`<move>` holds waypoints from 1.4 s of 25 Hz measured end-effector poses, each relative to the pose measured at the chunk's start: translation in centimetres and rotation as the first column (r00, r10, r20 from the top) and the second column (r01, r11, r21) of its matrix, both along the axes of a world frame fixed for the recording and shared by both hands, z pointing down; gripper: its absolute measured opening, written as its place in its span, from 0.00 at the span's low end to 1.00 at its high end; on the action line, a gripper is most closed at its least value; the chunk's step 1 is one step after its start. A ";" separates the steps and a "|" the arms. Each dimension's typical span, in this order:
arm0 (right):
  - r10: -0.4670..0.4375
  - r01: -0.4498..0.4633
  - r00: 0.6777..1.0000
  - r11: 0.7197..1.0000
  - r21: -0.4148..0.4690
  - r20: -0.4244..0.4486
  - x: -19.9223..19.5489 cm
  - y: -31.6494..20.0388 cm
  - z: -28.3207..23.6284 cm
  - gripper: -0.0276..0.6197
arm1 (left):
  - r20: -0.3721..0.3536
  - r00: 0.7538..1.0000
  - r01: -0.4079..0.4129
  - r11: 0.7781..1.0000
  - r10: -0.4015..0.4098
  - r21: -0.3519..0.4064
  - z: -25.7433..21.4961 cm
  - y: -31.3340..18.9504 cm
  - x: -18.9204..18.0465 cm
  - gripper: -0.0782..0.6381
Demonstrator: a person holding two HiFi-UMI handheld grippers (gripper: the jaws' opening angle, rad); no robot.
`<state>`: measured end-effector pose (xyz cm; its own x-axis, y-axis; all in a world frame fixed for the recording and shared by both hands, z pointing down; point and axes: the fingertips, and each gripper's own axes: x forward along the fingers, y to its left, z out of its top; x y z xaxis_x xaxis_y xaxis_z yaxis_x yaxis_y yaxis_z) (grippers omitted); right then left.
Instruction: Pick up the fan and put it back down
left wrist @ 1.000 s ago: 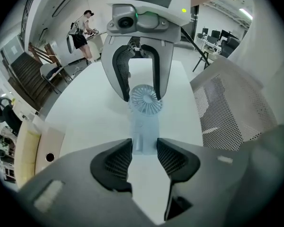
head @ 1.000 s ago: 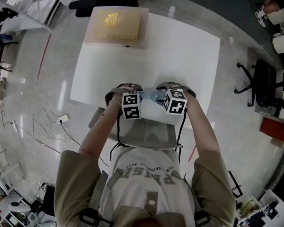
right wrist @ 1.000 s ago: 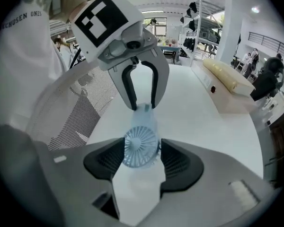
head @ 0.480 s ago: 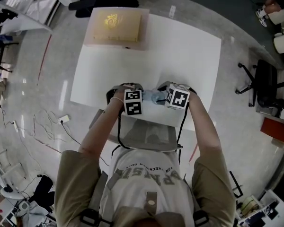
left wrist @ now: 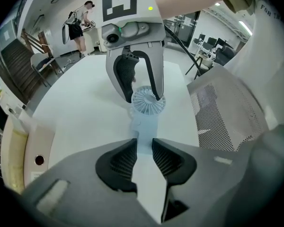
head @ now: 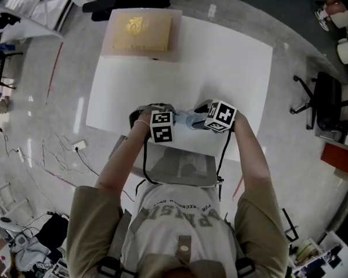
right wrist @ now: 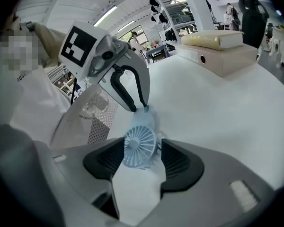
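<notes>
A person sat at a white table, seen from above, with a two-jaw gripper in each hand. The two grippers met near the lower middle of the tabletop, close to its near edge. Between them lay a small pale blue handheld fan, low at the table's surface.

The left gripper pointed steeply down. Its jaws had just been closing, and they stood narrowed onto the end of the fan's handle, with the pads against its sides. From there the handle ran up the frame to the round grilled head.

The right gripper faced it from the other end. Its jaws stood wide apart on either side of the fan's head. One pad was at the rim and a thin gap showed beside the other, so no firm grip was visible.

At the upper left of the table sat a flat tan box with a yellow box on top. A black office chair stood on the floor at the right of the frame.
</notes>
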<state>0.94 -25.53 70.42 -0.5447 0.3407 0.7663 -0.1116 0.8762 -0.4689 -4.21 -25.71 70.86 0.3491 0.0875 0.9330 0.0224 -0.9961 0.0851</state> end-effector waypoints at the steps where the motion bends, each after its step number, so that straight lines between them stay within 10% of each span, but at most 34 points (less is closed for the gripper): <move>1: 0.009 -0.009 1.000 1.000 -0.017 0.001 0.0 0.0 0.1 0.42 | 0.003 1.000 -0.003 1.000 0.003 0.002 0.0 0.0 0.0 0.27; 14: 0.128 -0.124 0.992 0.979 -0.162 0.010 0.3 -0.2 0.7 0.44 | 0.018 1.000 -0.006 1.000 0.006 0.001 0.2 -0.4 -0.1 0.27; 35: 0.259 -0.261 0.952 0.965 -0.010 0.163 0.4 -1.9 -3.4 0.41 | -0.043 0.992 0.118 0.992 -0.119 -0.033 -0.2 -0.7 0.2 0.27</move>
<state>1.34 -27.41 67.05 -0.7299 0.1625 0.6639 -0.2600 0.8323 -0.4896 -4.00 -26.39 70.66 0.4002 0.0707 0.9137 -0.0915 -0.9890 0.1165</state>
